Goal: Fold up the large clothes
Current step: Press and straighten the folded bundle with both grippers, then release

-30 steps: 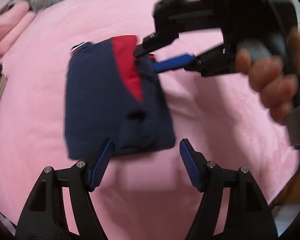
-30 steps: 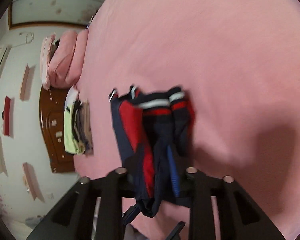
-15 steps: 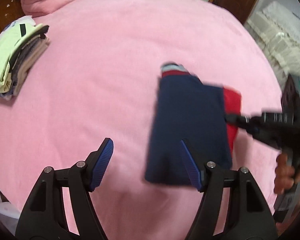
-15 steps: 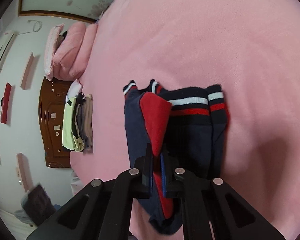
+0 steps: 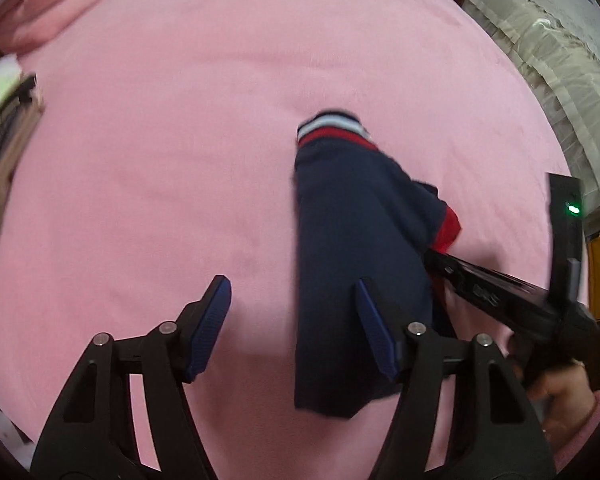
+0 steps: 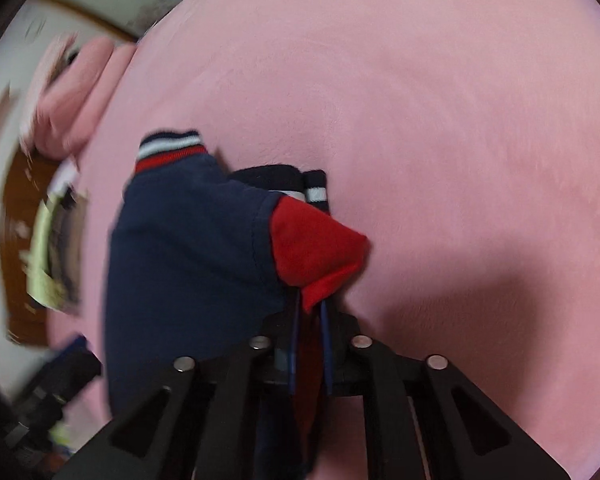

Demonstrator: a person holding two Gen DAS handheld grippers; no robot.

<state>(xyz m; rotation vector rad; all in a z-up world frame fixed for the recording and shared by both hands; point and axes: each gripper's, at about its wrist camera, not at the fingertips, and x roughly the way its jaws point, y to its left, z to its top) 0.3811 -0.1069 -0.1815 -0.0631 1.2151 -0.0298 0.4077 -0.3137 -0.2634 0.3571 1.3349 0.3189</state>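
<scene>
A folded navy garment [image 5: 352,248] with red panels and a striped cuff lies on the pink bed; it also shows in the right wrist view [image 6: 188,248]. My right gripper [image 6: 310,312] is shut on the garment's red edge [image 6: 316,248] and holds it. In the left wrist view the right gripper [image 5: 436,256] reaches in from the right at that same edge. My left gripper [image 5: 292,320] is open and empty, its right finger [image 5: 374,328] over the garment's near part and its left finger over bare blanket.
The pink blanket [image 5: 180,140] covers the whole bed. A stack of folded clothes [image 5: 0,148] lies at the left edge, also in the right wrist view [image 6: 52,256]. A pink pillow [image 5: 48,12] sits at the far left. White covered furniture [image 5: 548,60] stands at the right.
My right gripper, shut on the red edge, has carried the garment across the bed and turned it. My left gripper stayed open and swung so the garment now lies under its right finger.
</scene>
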